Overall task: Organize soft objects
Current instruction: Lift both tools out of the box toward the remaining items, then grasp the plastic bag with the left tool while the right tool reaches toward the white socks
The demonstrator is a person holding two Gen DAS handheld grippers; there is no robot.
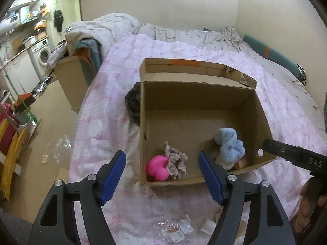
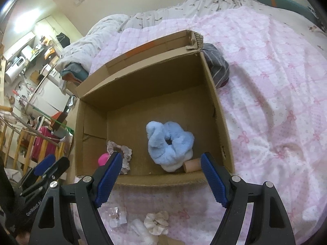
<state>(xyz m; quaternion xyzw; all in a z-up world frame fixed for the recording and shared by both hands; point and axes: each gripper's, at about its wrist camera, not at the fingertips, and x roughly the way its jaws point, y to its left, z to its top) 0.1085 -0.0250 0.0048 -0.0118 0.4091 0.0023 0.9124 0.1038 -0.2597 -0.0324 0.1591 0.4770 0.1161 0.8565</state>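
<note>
Open cardboard box (image 2: 216,110) sat on the bed, flaps up. Inside, near the front wall: fluffy blue scrunchie (image 2: 169,143) bunched on a white soft piece, beside a small cardboard tube (image 2: 192,166); pink heart plush (image 1: 157,168) touched a grey-pink lace scrunchie (image 1: 176,160) in the front-left corner. Cream scrunchie (image 2: 156,222) lay outside, in front of the box.

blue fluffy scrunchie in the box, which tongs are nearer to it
Right. The right tongs hang open straight over the blue fluffy scrunchie; the left tongs, also open, sit further left, nearer the pink toy.
</note>
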